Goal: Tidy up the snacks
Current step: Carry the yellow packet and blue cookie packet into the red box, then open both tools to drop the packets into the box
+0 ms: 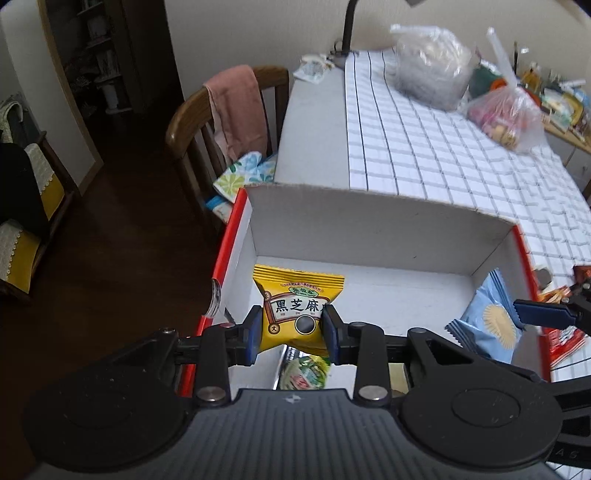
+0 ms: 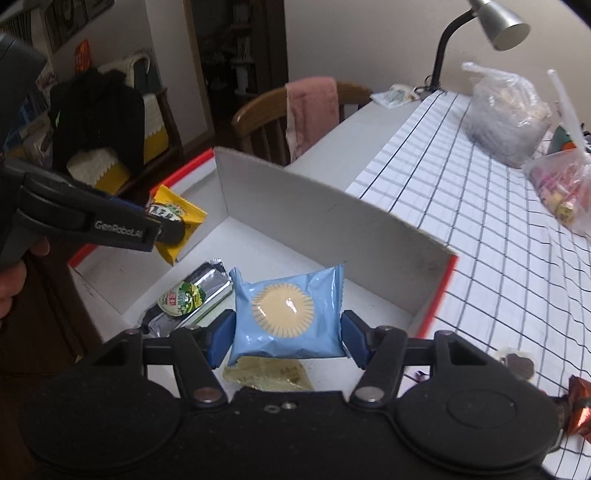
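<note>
My left gripper (image 1: 292,330) is shut on a yellow snack packet (image 1: 295,310) with black characters, held above the white cardboard box (image 1: 369,229) with a red outer rim. In the right wrist view that yellow packet (image 2: 181,221) hangs from the left gripper (image 2: 162,229) at the box's left side. My right gripper (image 2: 288,338) is shut on a light blue packet (image 2: 286,314) with a pale sun print, also above the box floor. The blue packet (image 1: 487,321) shows at the right in the left wrist view. A green-and-silver packet (image 2: 184,299) and a pale yellow packet (image 2: 269,374) lie in the box.
The box (image 2: 314,218) stands on a table with a checked cloth (image 2: 480,221). Two plastic bags (image 2: 506,114) (image 2: 565,188) and a desk lamp (image 2: 491,22) are at the far end. Loose snacks (image 2: 580,406) lie right of the box. A wooden chair with a pink cloth (image 1: 236,110) stands beside the table.
</note>
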The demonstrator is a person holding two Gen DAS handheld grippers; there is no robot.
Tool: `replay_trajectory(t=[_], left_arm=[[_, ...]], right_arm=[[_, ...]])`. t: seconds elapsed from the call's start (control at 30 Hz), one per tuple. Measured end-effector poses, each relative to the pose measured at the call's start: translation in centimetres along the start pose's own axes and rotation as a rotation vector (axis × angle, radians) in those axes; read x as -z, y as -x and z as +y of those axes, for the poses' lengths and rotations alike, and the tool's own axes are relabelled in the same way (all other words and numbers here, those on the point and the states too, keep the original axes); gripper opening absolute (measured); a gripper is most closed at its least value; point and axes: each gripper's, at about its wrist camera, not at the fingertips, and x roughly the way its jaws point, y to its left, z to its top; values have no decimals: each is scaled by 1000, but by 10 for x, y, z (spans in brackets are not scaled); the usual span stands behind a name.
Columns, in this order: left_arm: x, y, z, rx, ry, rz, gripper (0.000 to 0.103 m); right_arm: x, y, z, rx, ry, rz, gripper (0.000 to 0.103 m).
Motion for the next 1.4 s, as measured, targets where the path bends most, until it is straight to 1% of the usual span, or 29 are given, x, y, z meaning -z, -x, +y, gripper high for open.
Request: replay_trajectory(t=[0.2, 0.4, 0.67, 0.8, 0.87, 0.93, 1.0, 1.07, 1.1, 1.23, 1.4], left_arm=[[-4, -31, -1, 17, -32, 85, 33], [-4, -49, -5, 37, -58, 148, 33], [-8, -60, -8, 24, -91, 204, 33], [-9, -63, -10, 20, -99, 224, 33], [-9, -64, -10, 23, -100, 227, 33], [-9, -63, -10, 23, -99, 225, 33], [-8, -62, -10, 26, -98, 220, 34], [-9, -62, -9, 31, -98, 211, 37], [-9, -59, -9, 32, -98, 205, 40], [-7, -50, -8, 38, -90, 173, 47], [-3, -34, -5, 51, -62, 131, 48]], right_arm=[[-6, -28, 8, 6, 30, 71, 61], [-7, -46, 11, 15, 31, 124, 61], [-9, -52, 15, 15, 39, 139, 64], [-9, -51, 14, 21, 31, 140, 68], [-8, -50, 14, 22, 31, 141, 69], [-8, -49, 13, 18, 28, 141, 75], [-7, -47, 12, 12, 26, 137, 78], [-7, -43, 12, 9, 20, 129, 78], [-7, -41, 11, 4, 18, 123, 78], [-6, -29, 10, -13, 7, 91, 81], [-3, -10, 8, -37, -15, 50, 85]])
